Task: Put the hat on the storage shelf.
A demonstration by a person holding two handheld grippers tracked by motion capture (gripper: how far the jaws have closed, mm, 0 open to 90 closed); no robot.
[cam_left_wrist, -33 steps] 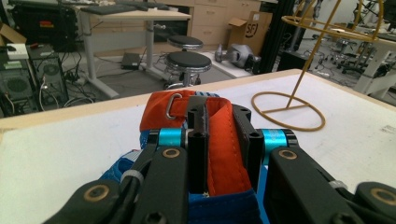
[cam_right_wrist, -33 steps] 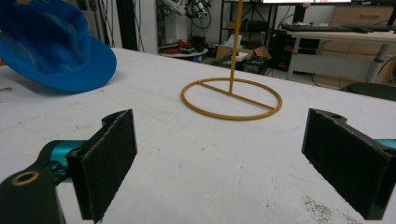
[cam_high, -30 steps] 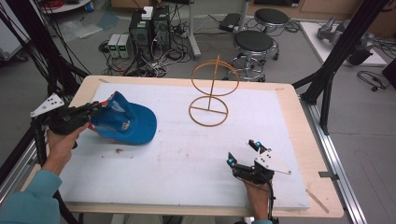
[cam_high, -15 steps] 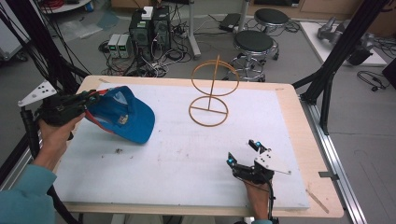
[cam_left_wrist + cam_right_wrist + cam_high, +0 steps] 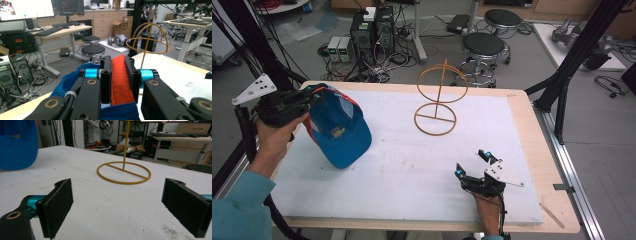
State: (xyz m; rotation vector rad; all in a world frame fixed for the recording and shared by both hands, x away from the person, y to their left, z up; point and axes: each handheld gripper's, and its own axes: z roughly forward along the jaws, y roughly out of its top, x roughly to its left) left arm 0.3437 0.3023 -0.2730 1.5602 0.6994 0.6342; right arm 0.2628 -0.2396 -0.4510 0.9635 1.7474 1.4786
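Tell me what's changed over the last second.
The left gripper, shut on the blue cap by its red-edged band, has lifted it off the white mat; the cap now hangs tilted. The right gripper, open, and the wire hat stand stayed put.

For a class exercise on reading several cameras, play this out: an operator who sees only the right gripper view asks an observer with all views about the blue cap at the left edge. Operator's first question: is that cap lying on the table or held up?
Observer: Held up. In the high view the left gripper has the blue cap lifted, hanging tilted over the white table top.
Operator: What part of it is gripped?
Observer: The left gripper view shows the jaws shut on the cap's red-orange strip.
Operator: My yellow wire stand is cut off above the base ring. What tops it?
Observer: The wire stand carries a second ring at the top of its post, with an arch over it.
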